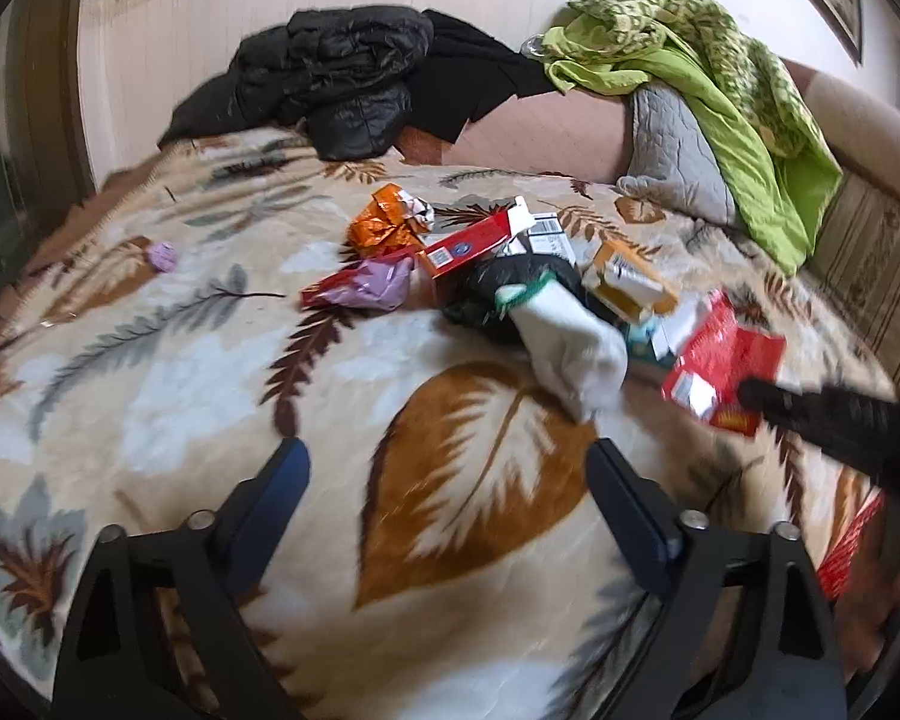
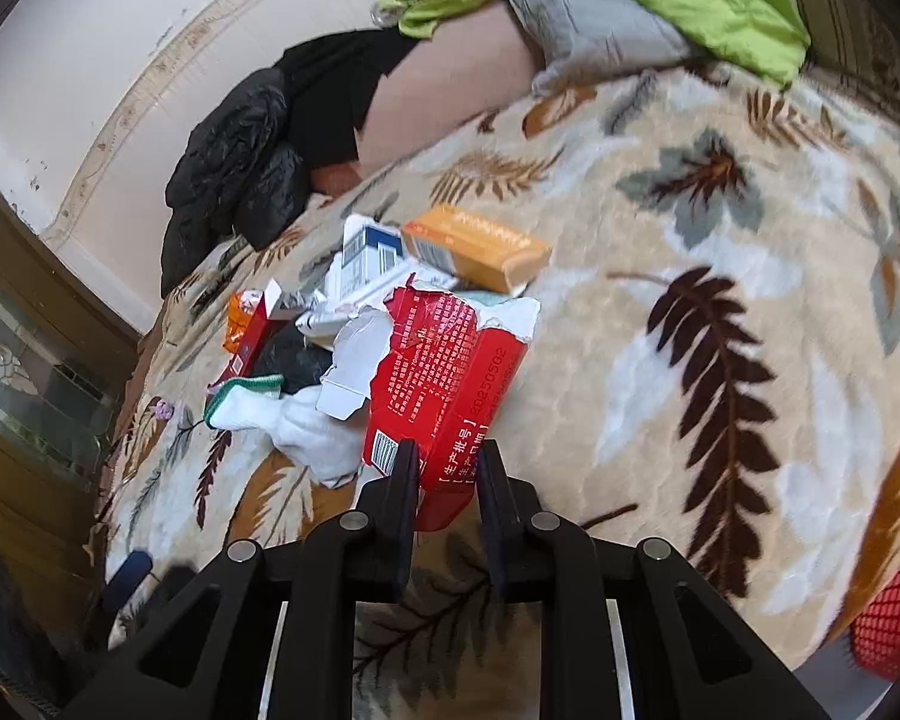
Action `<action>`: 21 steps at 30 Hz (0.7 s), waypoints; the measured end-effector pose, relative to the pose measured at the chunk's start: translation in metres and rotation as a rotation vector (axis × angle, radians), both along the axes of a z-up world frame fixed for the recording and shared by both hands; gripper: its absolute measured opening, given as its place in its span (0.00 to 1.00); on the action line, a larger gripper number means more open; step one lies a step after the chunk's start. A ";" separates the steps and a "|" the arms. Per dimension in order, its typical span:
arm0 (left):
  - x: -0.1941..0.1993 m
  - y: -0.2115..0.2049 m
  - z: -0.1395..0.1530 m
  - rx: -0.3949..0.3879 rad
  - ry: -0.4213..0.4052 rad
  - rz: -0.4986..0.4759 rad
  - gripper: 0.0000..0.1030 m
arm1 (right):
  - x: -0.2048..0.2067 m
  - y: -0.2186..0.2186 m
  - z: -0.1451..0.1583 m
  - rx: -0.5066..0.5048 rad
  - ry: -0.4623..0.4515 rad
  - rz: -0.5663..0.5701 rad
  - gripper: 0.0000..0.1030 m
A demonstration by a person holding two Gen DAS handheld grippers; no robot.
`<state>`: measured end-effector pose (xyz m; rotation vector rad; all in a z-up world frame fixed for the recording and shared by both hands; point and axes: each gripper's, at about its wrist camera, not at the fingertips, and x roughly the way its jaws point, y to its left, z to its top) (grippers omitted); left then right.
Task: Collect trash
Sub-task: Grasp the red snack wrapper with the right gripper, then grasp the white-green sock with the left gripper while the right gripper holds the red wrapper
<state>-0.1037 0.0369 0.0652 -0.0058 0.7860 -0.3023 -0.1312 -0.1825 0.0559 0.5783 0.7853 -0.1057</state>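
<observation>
A pile of trash lies on a leaf-patterned blanket (image 1: 210, 372). My right gripper (image 2: 447, 462) is shut on a torn red carton (image 2: 450, 372) at its near end; the same carton shows in the left wrist view (image 1: 726, 360) with the right gripper's finger (image 1: 810, 414) on it. My left gripper (image 1: 447, 462) is open and empty, over the blanket in front of the pile. The pile holds a white sock (image 1: 570, 348), an orange box (image 1: 630, 282), a long red box (image 1: 468, 246), an orange foil wrapper (image 1: 384, 222) and a purple wrapper (image 1: 378, 288).
A small purple scrap (image 1: 163, 256) lies apart at the left. A black jacket (image 1: 330, 78), a grey pillow (image 1: 672, 150) and a green cloth (image 1: 720, 78) lie at the back. A red mesh basket (image 2: 894, 618) shows at the right edge.
</observation>
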 end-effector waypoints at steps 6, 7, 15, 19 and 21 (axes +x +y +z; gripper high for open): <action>0.036 -0.032 -0.001 -0.087 0.066 -0.024 0.74 | -0.002 0.002 0.007 -0.068 -0.025 -0.008 0.20; 0.041 -0.038 -0.002 -0.085 0.068 -0.034 0.74 | -0.004 0.001 0.008 -0.078 -0.027 -0.019 0.20; 0.077 -0.066 -0.025 -0.106 0.122 -0.085 0.36 | -0.003 -0.007 0.004 -0.080 0.000 -0.043 0.20; 0.073 -0.062 -0.024 -0.136 0.112 -0.126 0.19 | -0.001 -0.006 0.004 -0.080 -0.001 -0.039 0.20; 0.064 -0.059 -0.021 -0.133 0.092 -0.146 0.16 | 0.000 -0.006 0.003 -0.067 0.001 -0.037 0.20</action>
